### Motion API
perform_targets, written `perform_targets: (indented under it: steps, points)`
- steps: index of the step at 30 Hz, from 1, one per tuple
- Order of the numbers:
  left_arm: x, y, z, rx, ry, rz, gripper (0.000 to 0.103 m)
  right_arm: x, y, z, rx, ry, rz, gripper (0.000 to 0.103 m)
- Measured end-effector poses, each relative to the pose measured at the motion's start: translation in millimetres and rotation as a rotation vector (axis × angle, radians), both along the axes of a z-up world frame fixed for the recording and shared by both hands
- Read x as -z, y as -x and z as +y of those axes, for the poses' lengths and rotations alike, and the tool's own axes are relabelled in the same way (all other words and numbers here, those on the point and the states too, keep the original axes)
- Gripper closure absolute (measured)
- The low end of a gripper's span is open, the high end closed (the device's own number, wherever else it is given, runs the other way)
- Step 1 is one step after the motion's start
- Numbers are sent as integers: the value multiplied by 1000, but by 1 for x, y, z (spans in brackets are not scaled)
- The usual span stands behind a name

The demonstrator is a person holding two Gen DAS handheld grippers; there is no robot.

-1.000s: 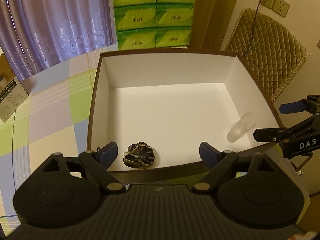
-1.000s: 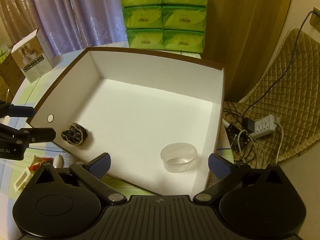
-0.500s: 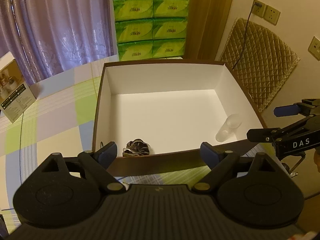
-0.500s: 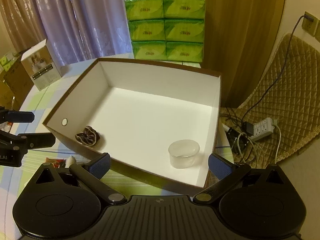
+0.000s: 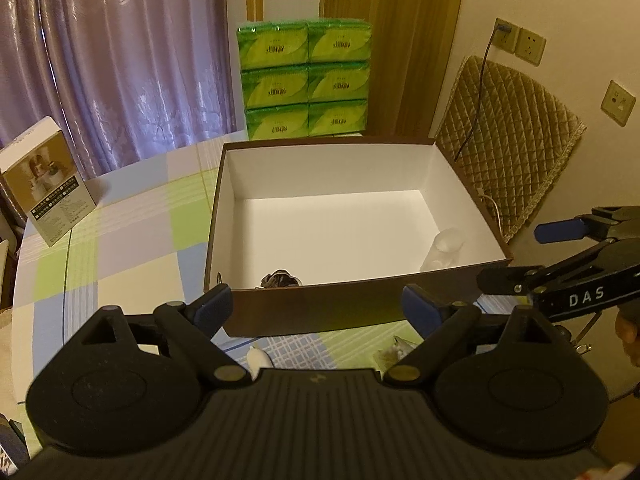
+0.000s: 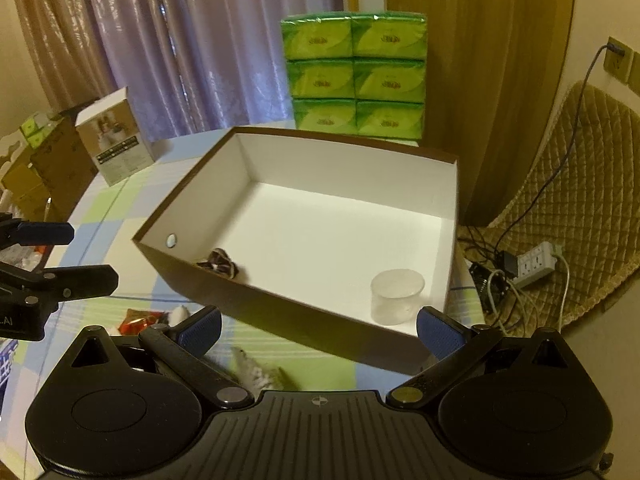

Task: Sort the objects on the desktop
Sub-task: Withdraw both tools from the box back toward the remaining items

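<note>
A brown box (image 5: pixel 320 308) with a white inside stands on the checked tablecloth; in the right wrist view the box (image 6: pixel 280 312) shows its near wall. Inside lie a dark scrunchie (image 5: pixel 280 280) (image 6: pixel 220 262) near the front left corner and a clear plastic cup (image 5: pixel 446 246) (image 6: pixel 396 294) at the right. My left gripper (image 5: pixel 316 306) is open and empty, held above the table just before the box. My right gripper (image 6: pixel 318 326) is open and empty too, before the box's near right corner. Each gripper shows at the edge of the other's view.
Small items lie on the cloth before the box: a red packet (image 6: pixel 138 318), a white piece (image 5: pixel 256 358), a crumpled wrapper (image 5: pixel 394 354). A product carton (image 5: pixel 46 182) stands at the left, green tissue packs (image 5: pixel 306 80) behind the box. A power strip (image 6: pixel 536 262) lies on the floor at the right.
Both grippers have drawn back and up from the box, so it looks smaller and farther. Items on the cloth before the box have come into view. Scrunchie and cup have not moved.
</note>
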State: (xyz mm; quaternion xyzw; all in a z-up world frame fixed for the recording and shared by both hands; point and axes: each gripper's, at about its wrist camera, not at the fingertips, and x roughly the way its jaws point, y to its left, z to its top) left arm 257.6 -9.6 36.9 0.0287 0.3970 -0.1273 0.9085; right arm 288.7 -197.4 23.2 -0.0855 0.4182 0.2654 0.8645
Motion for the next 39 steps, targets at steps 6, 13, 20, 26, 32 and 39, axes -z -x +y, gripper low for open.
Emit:
perform_targets:
  steps: [6,13,20,26,32,39]
  points:
    - [-5,20,5,-22,8,-16,13,-3,19,2,-20,-12,-11,2]
    - [-5,42,8,-44,15,-22,13,-7,37,-2,-33,-25,-23,2]
    - [0,71,20,-85,26,-28,13,-2,60,-8,-45,-29,-41,2]
    - [12,96,32,-112,45,-10,13,9,74,-17,-35,-40,-16,2]
    - [20,113,39,-118,47,-6,13,14,84,-22,-37,-60,3,2]
    - [33,130,47,-115,36,7,14,29,93,-19,-71,-33,27,2]
